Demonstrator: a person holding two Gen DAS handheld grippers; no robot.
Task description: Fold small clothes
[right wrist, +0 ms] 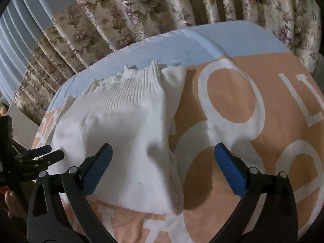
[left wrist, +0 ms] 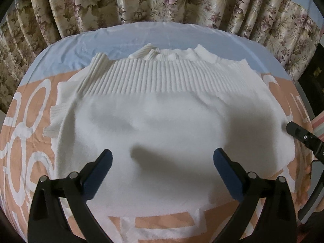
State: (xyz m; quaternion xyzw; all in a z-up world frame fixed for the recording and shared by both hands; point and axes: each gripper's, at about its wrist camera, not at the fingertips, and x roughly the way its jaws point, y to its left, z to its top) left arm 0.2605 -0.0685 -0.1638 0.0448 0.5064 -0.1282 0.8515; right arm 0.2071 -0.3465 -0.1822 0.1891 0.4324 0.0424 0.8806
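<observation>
Floral curtains (left wrist: 141, 2) back both views; only right shows sweater's (right wrist: 125, 141) edge.

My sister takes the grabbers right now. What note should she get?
Left gripper: open, holding nothing, hovering over the middle of the white sweater.
Right gripper: open, holding nothing, over the sweater's right edge.
The sweater lies on the peach and white bedsheet, ribbed band at the far side, near the floral curtain.
Done: it looks partly folded, with layers doubled along the right edge and a ribbed cuff tucked at the left.
Left: probably one more fold, then smoothing.
</observation>
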